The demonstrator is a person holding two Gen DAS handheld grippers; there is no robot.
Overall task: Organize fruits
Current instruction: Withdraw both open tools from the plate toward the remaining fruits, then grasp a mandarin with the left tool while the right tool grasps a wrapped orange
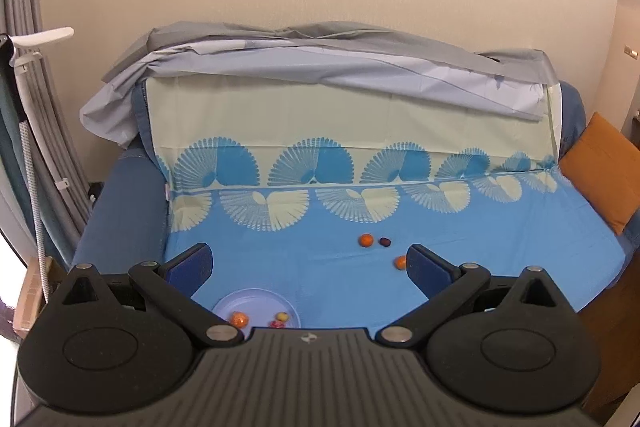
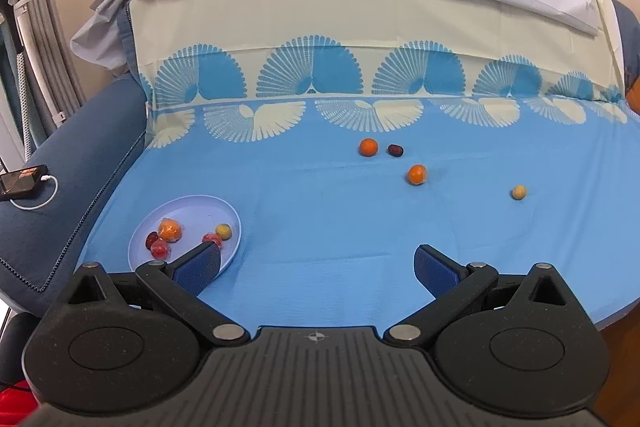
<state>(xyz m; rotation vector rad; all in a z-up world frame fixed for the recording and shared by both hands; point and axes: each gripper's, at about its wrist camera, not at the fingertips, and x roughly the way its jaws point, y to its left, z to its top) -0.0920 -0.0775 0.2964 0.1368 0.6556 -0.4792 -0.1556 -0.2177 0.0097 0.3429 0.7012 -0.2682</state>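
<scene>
A pale lilac plate lies on the blue sheet at the left and holds several small fruits, among them an orange one and a yellow one. It also shows in the left wrist view. Loose on the sheet are two orange fruits, a dark plum and a small yellow fruit. My right gripper is open and empty, its left finger over the plate's near rim. My left gripper is open and empty above the plate.
The sheet covers a sofa with a blue armrest at the left, where a phone with a white cable lies. An orange cushion leans at the right. A white stand is by the wall at the left.
</scene>
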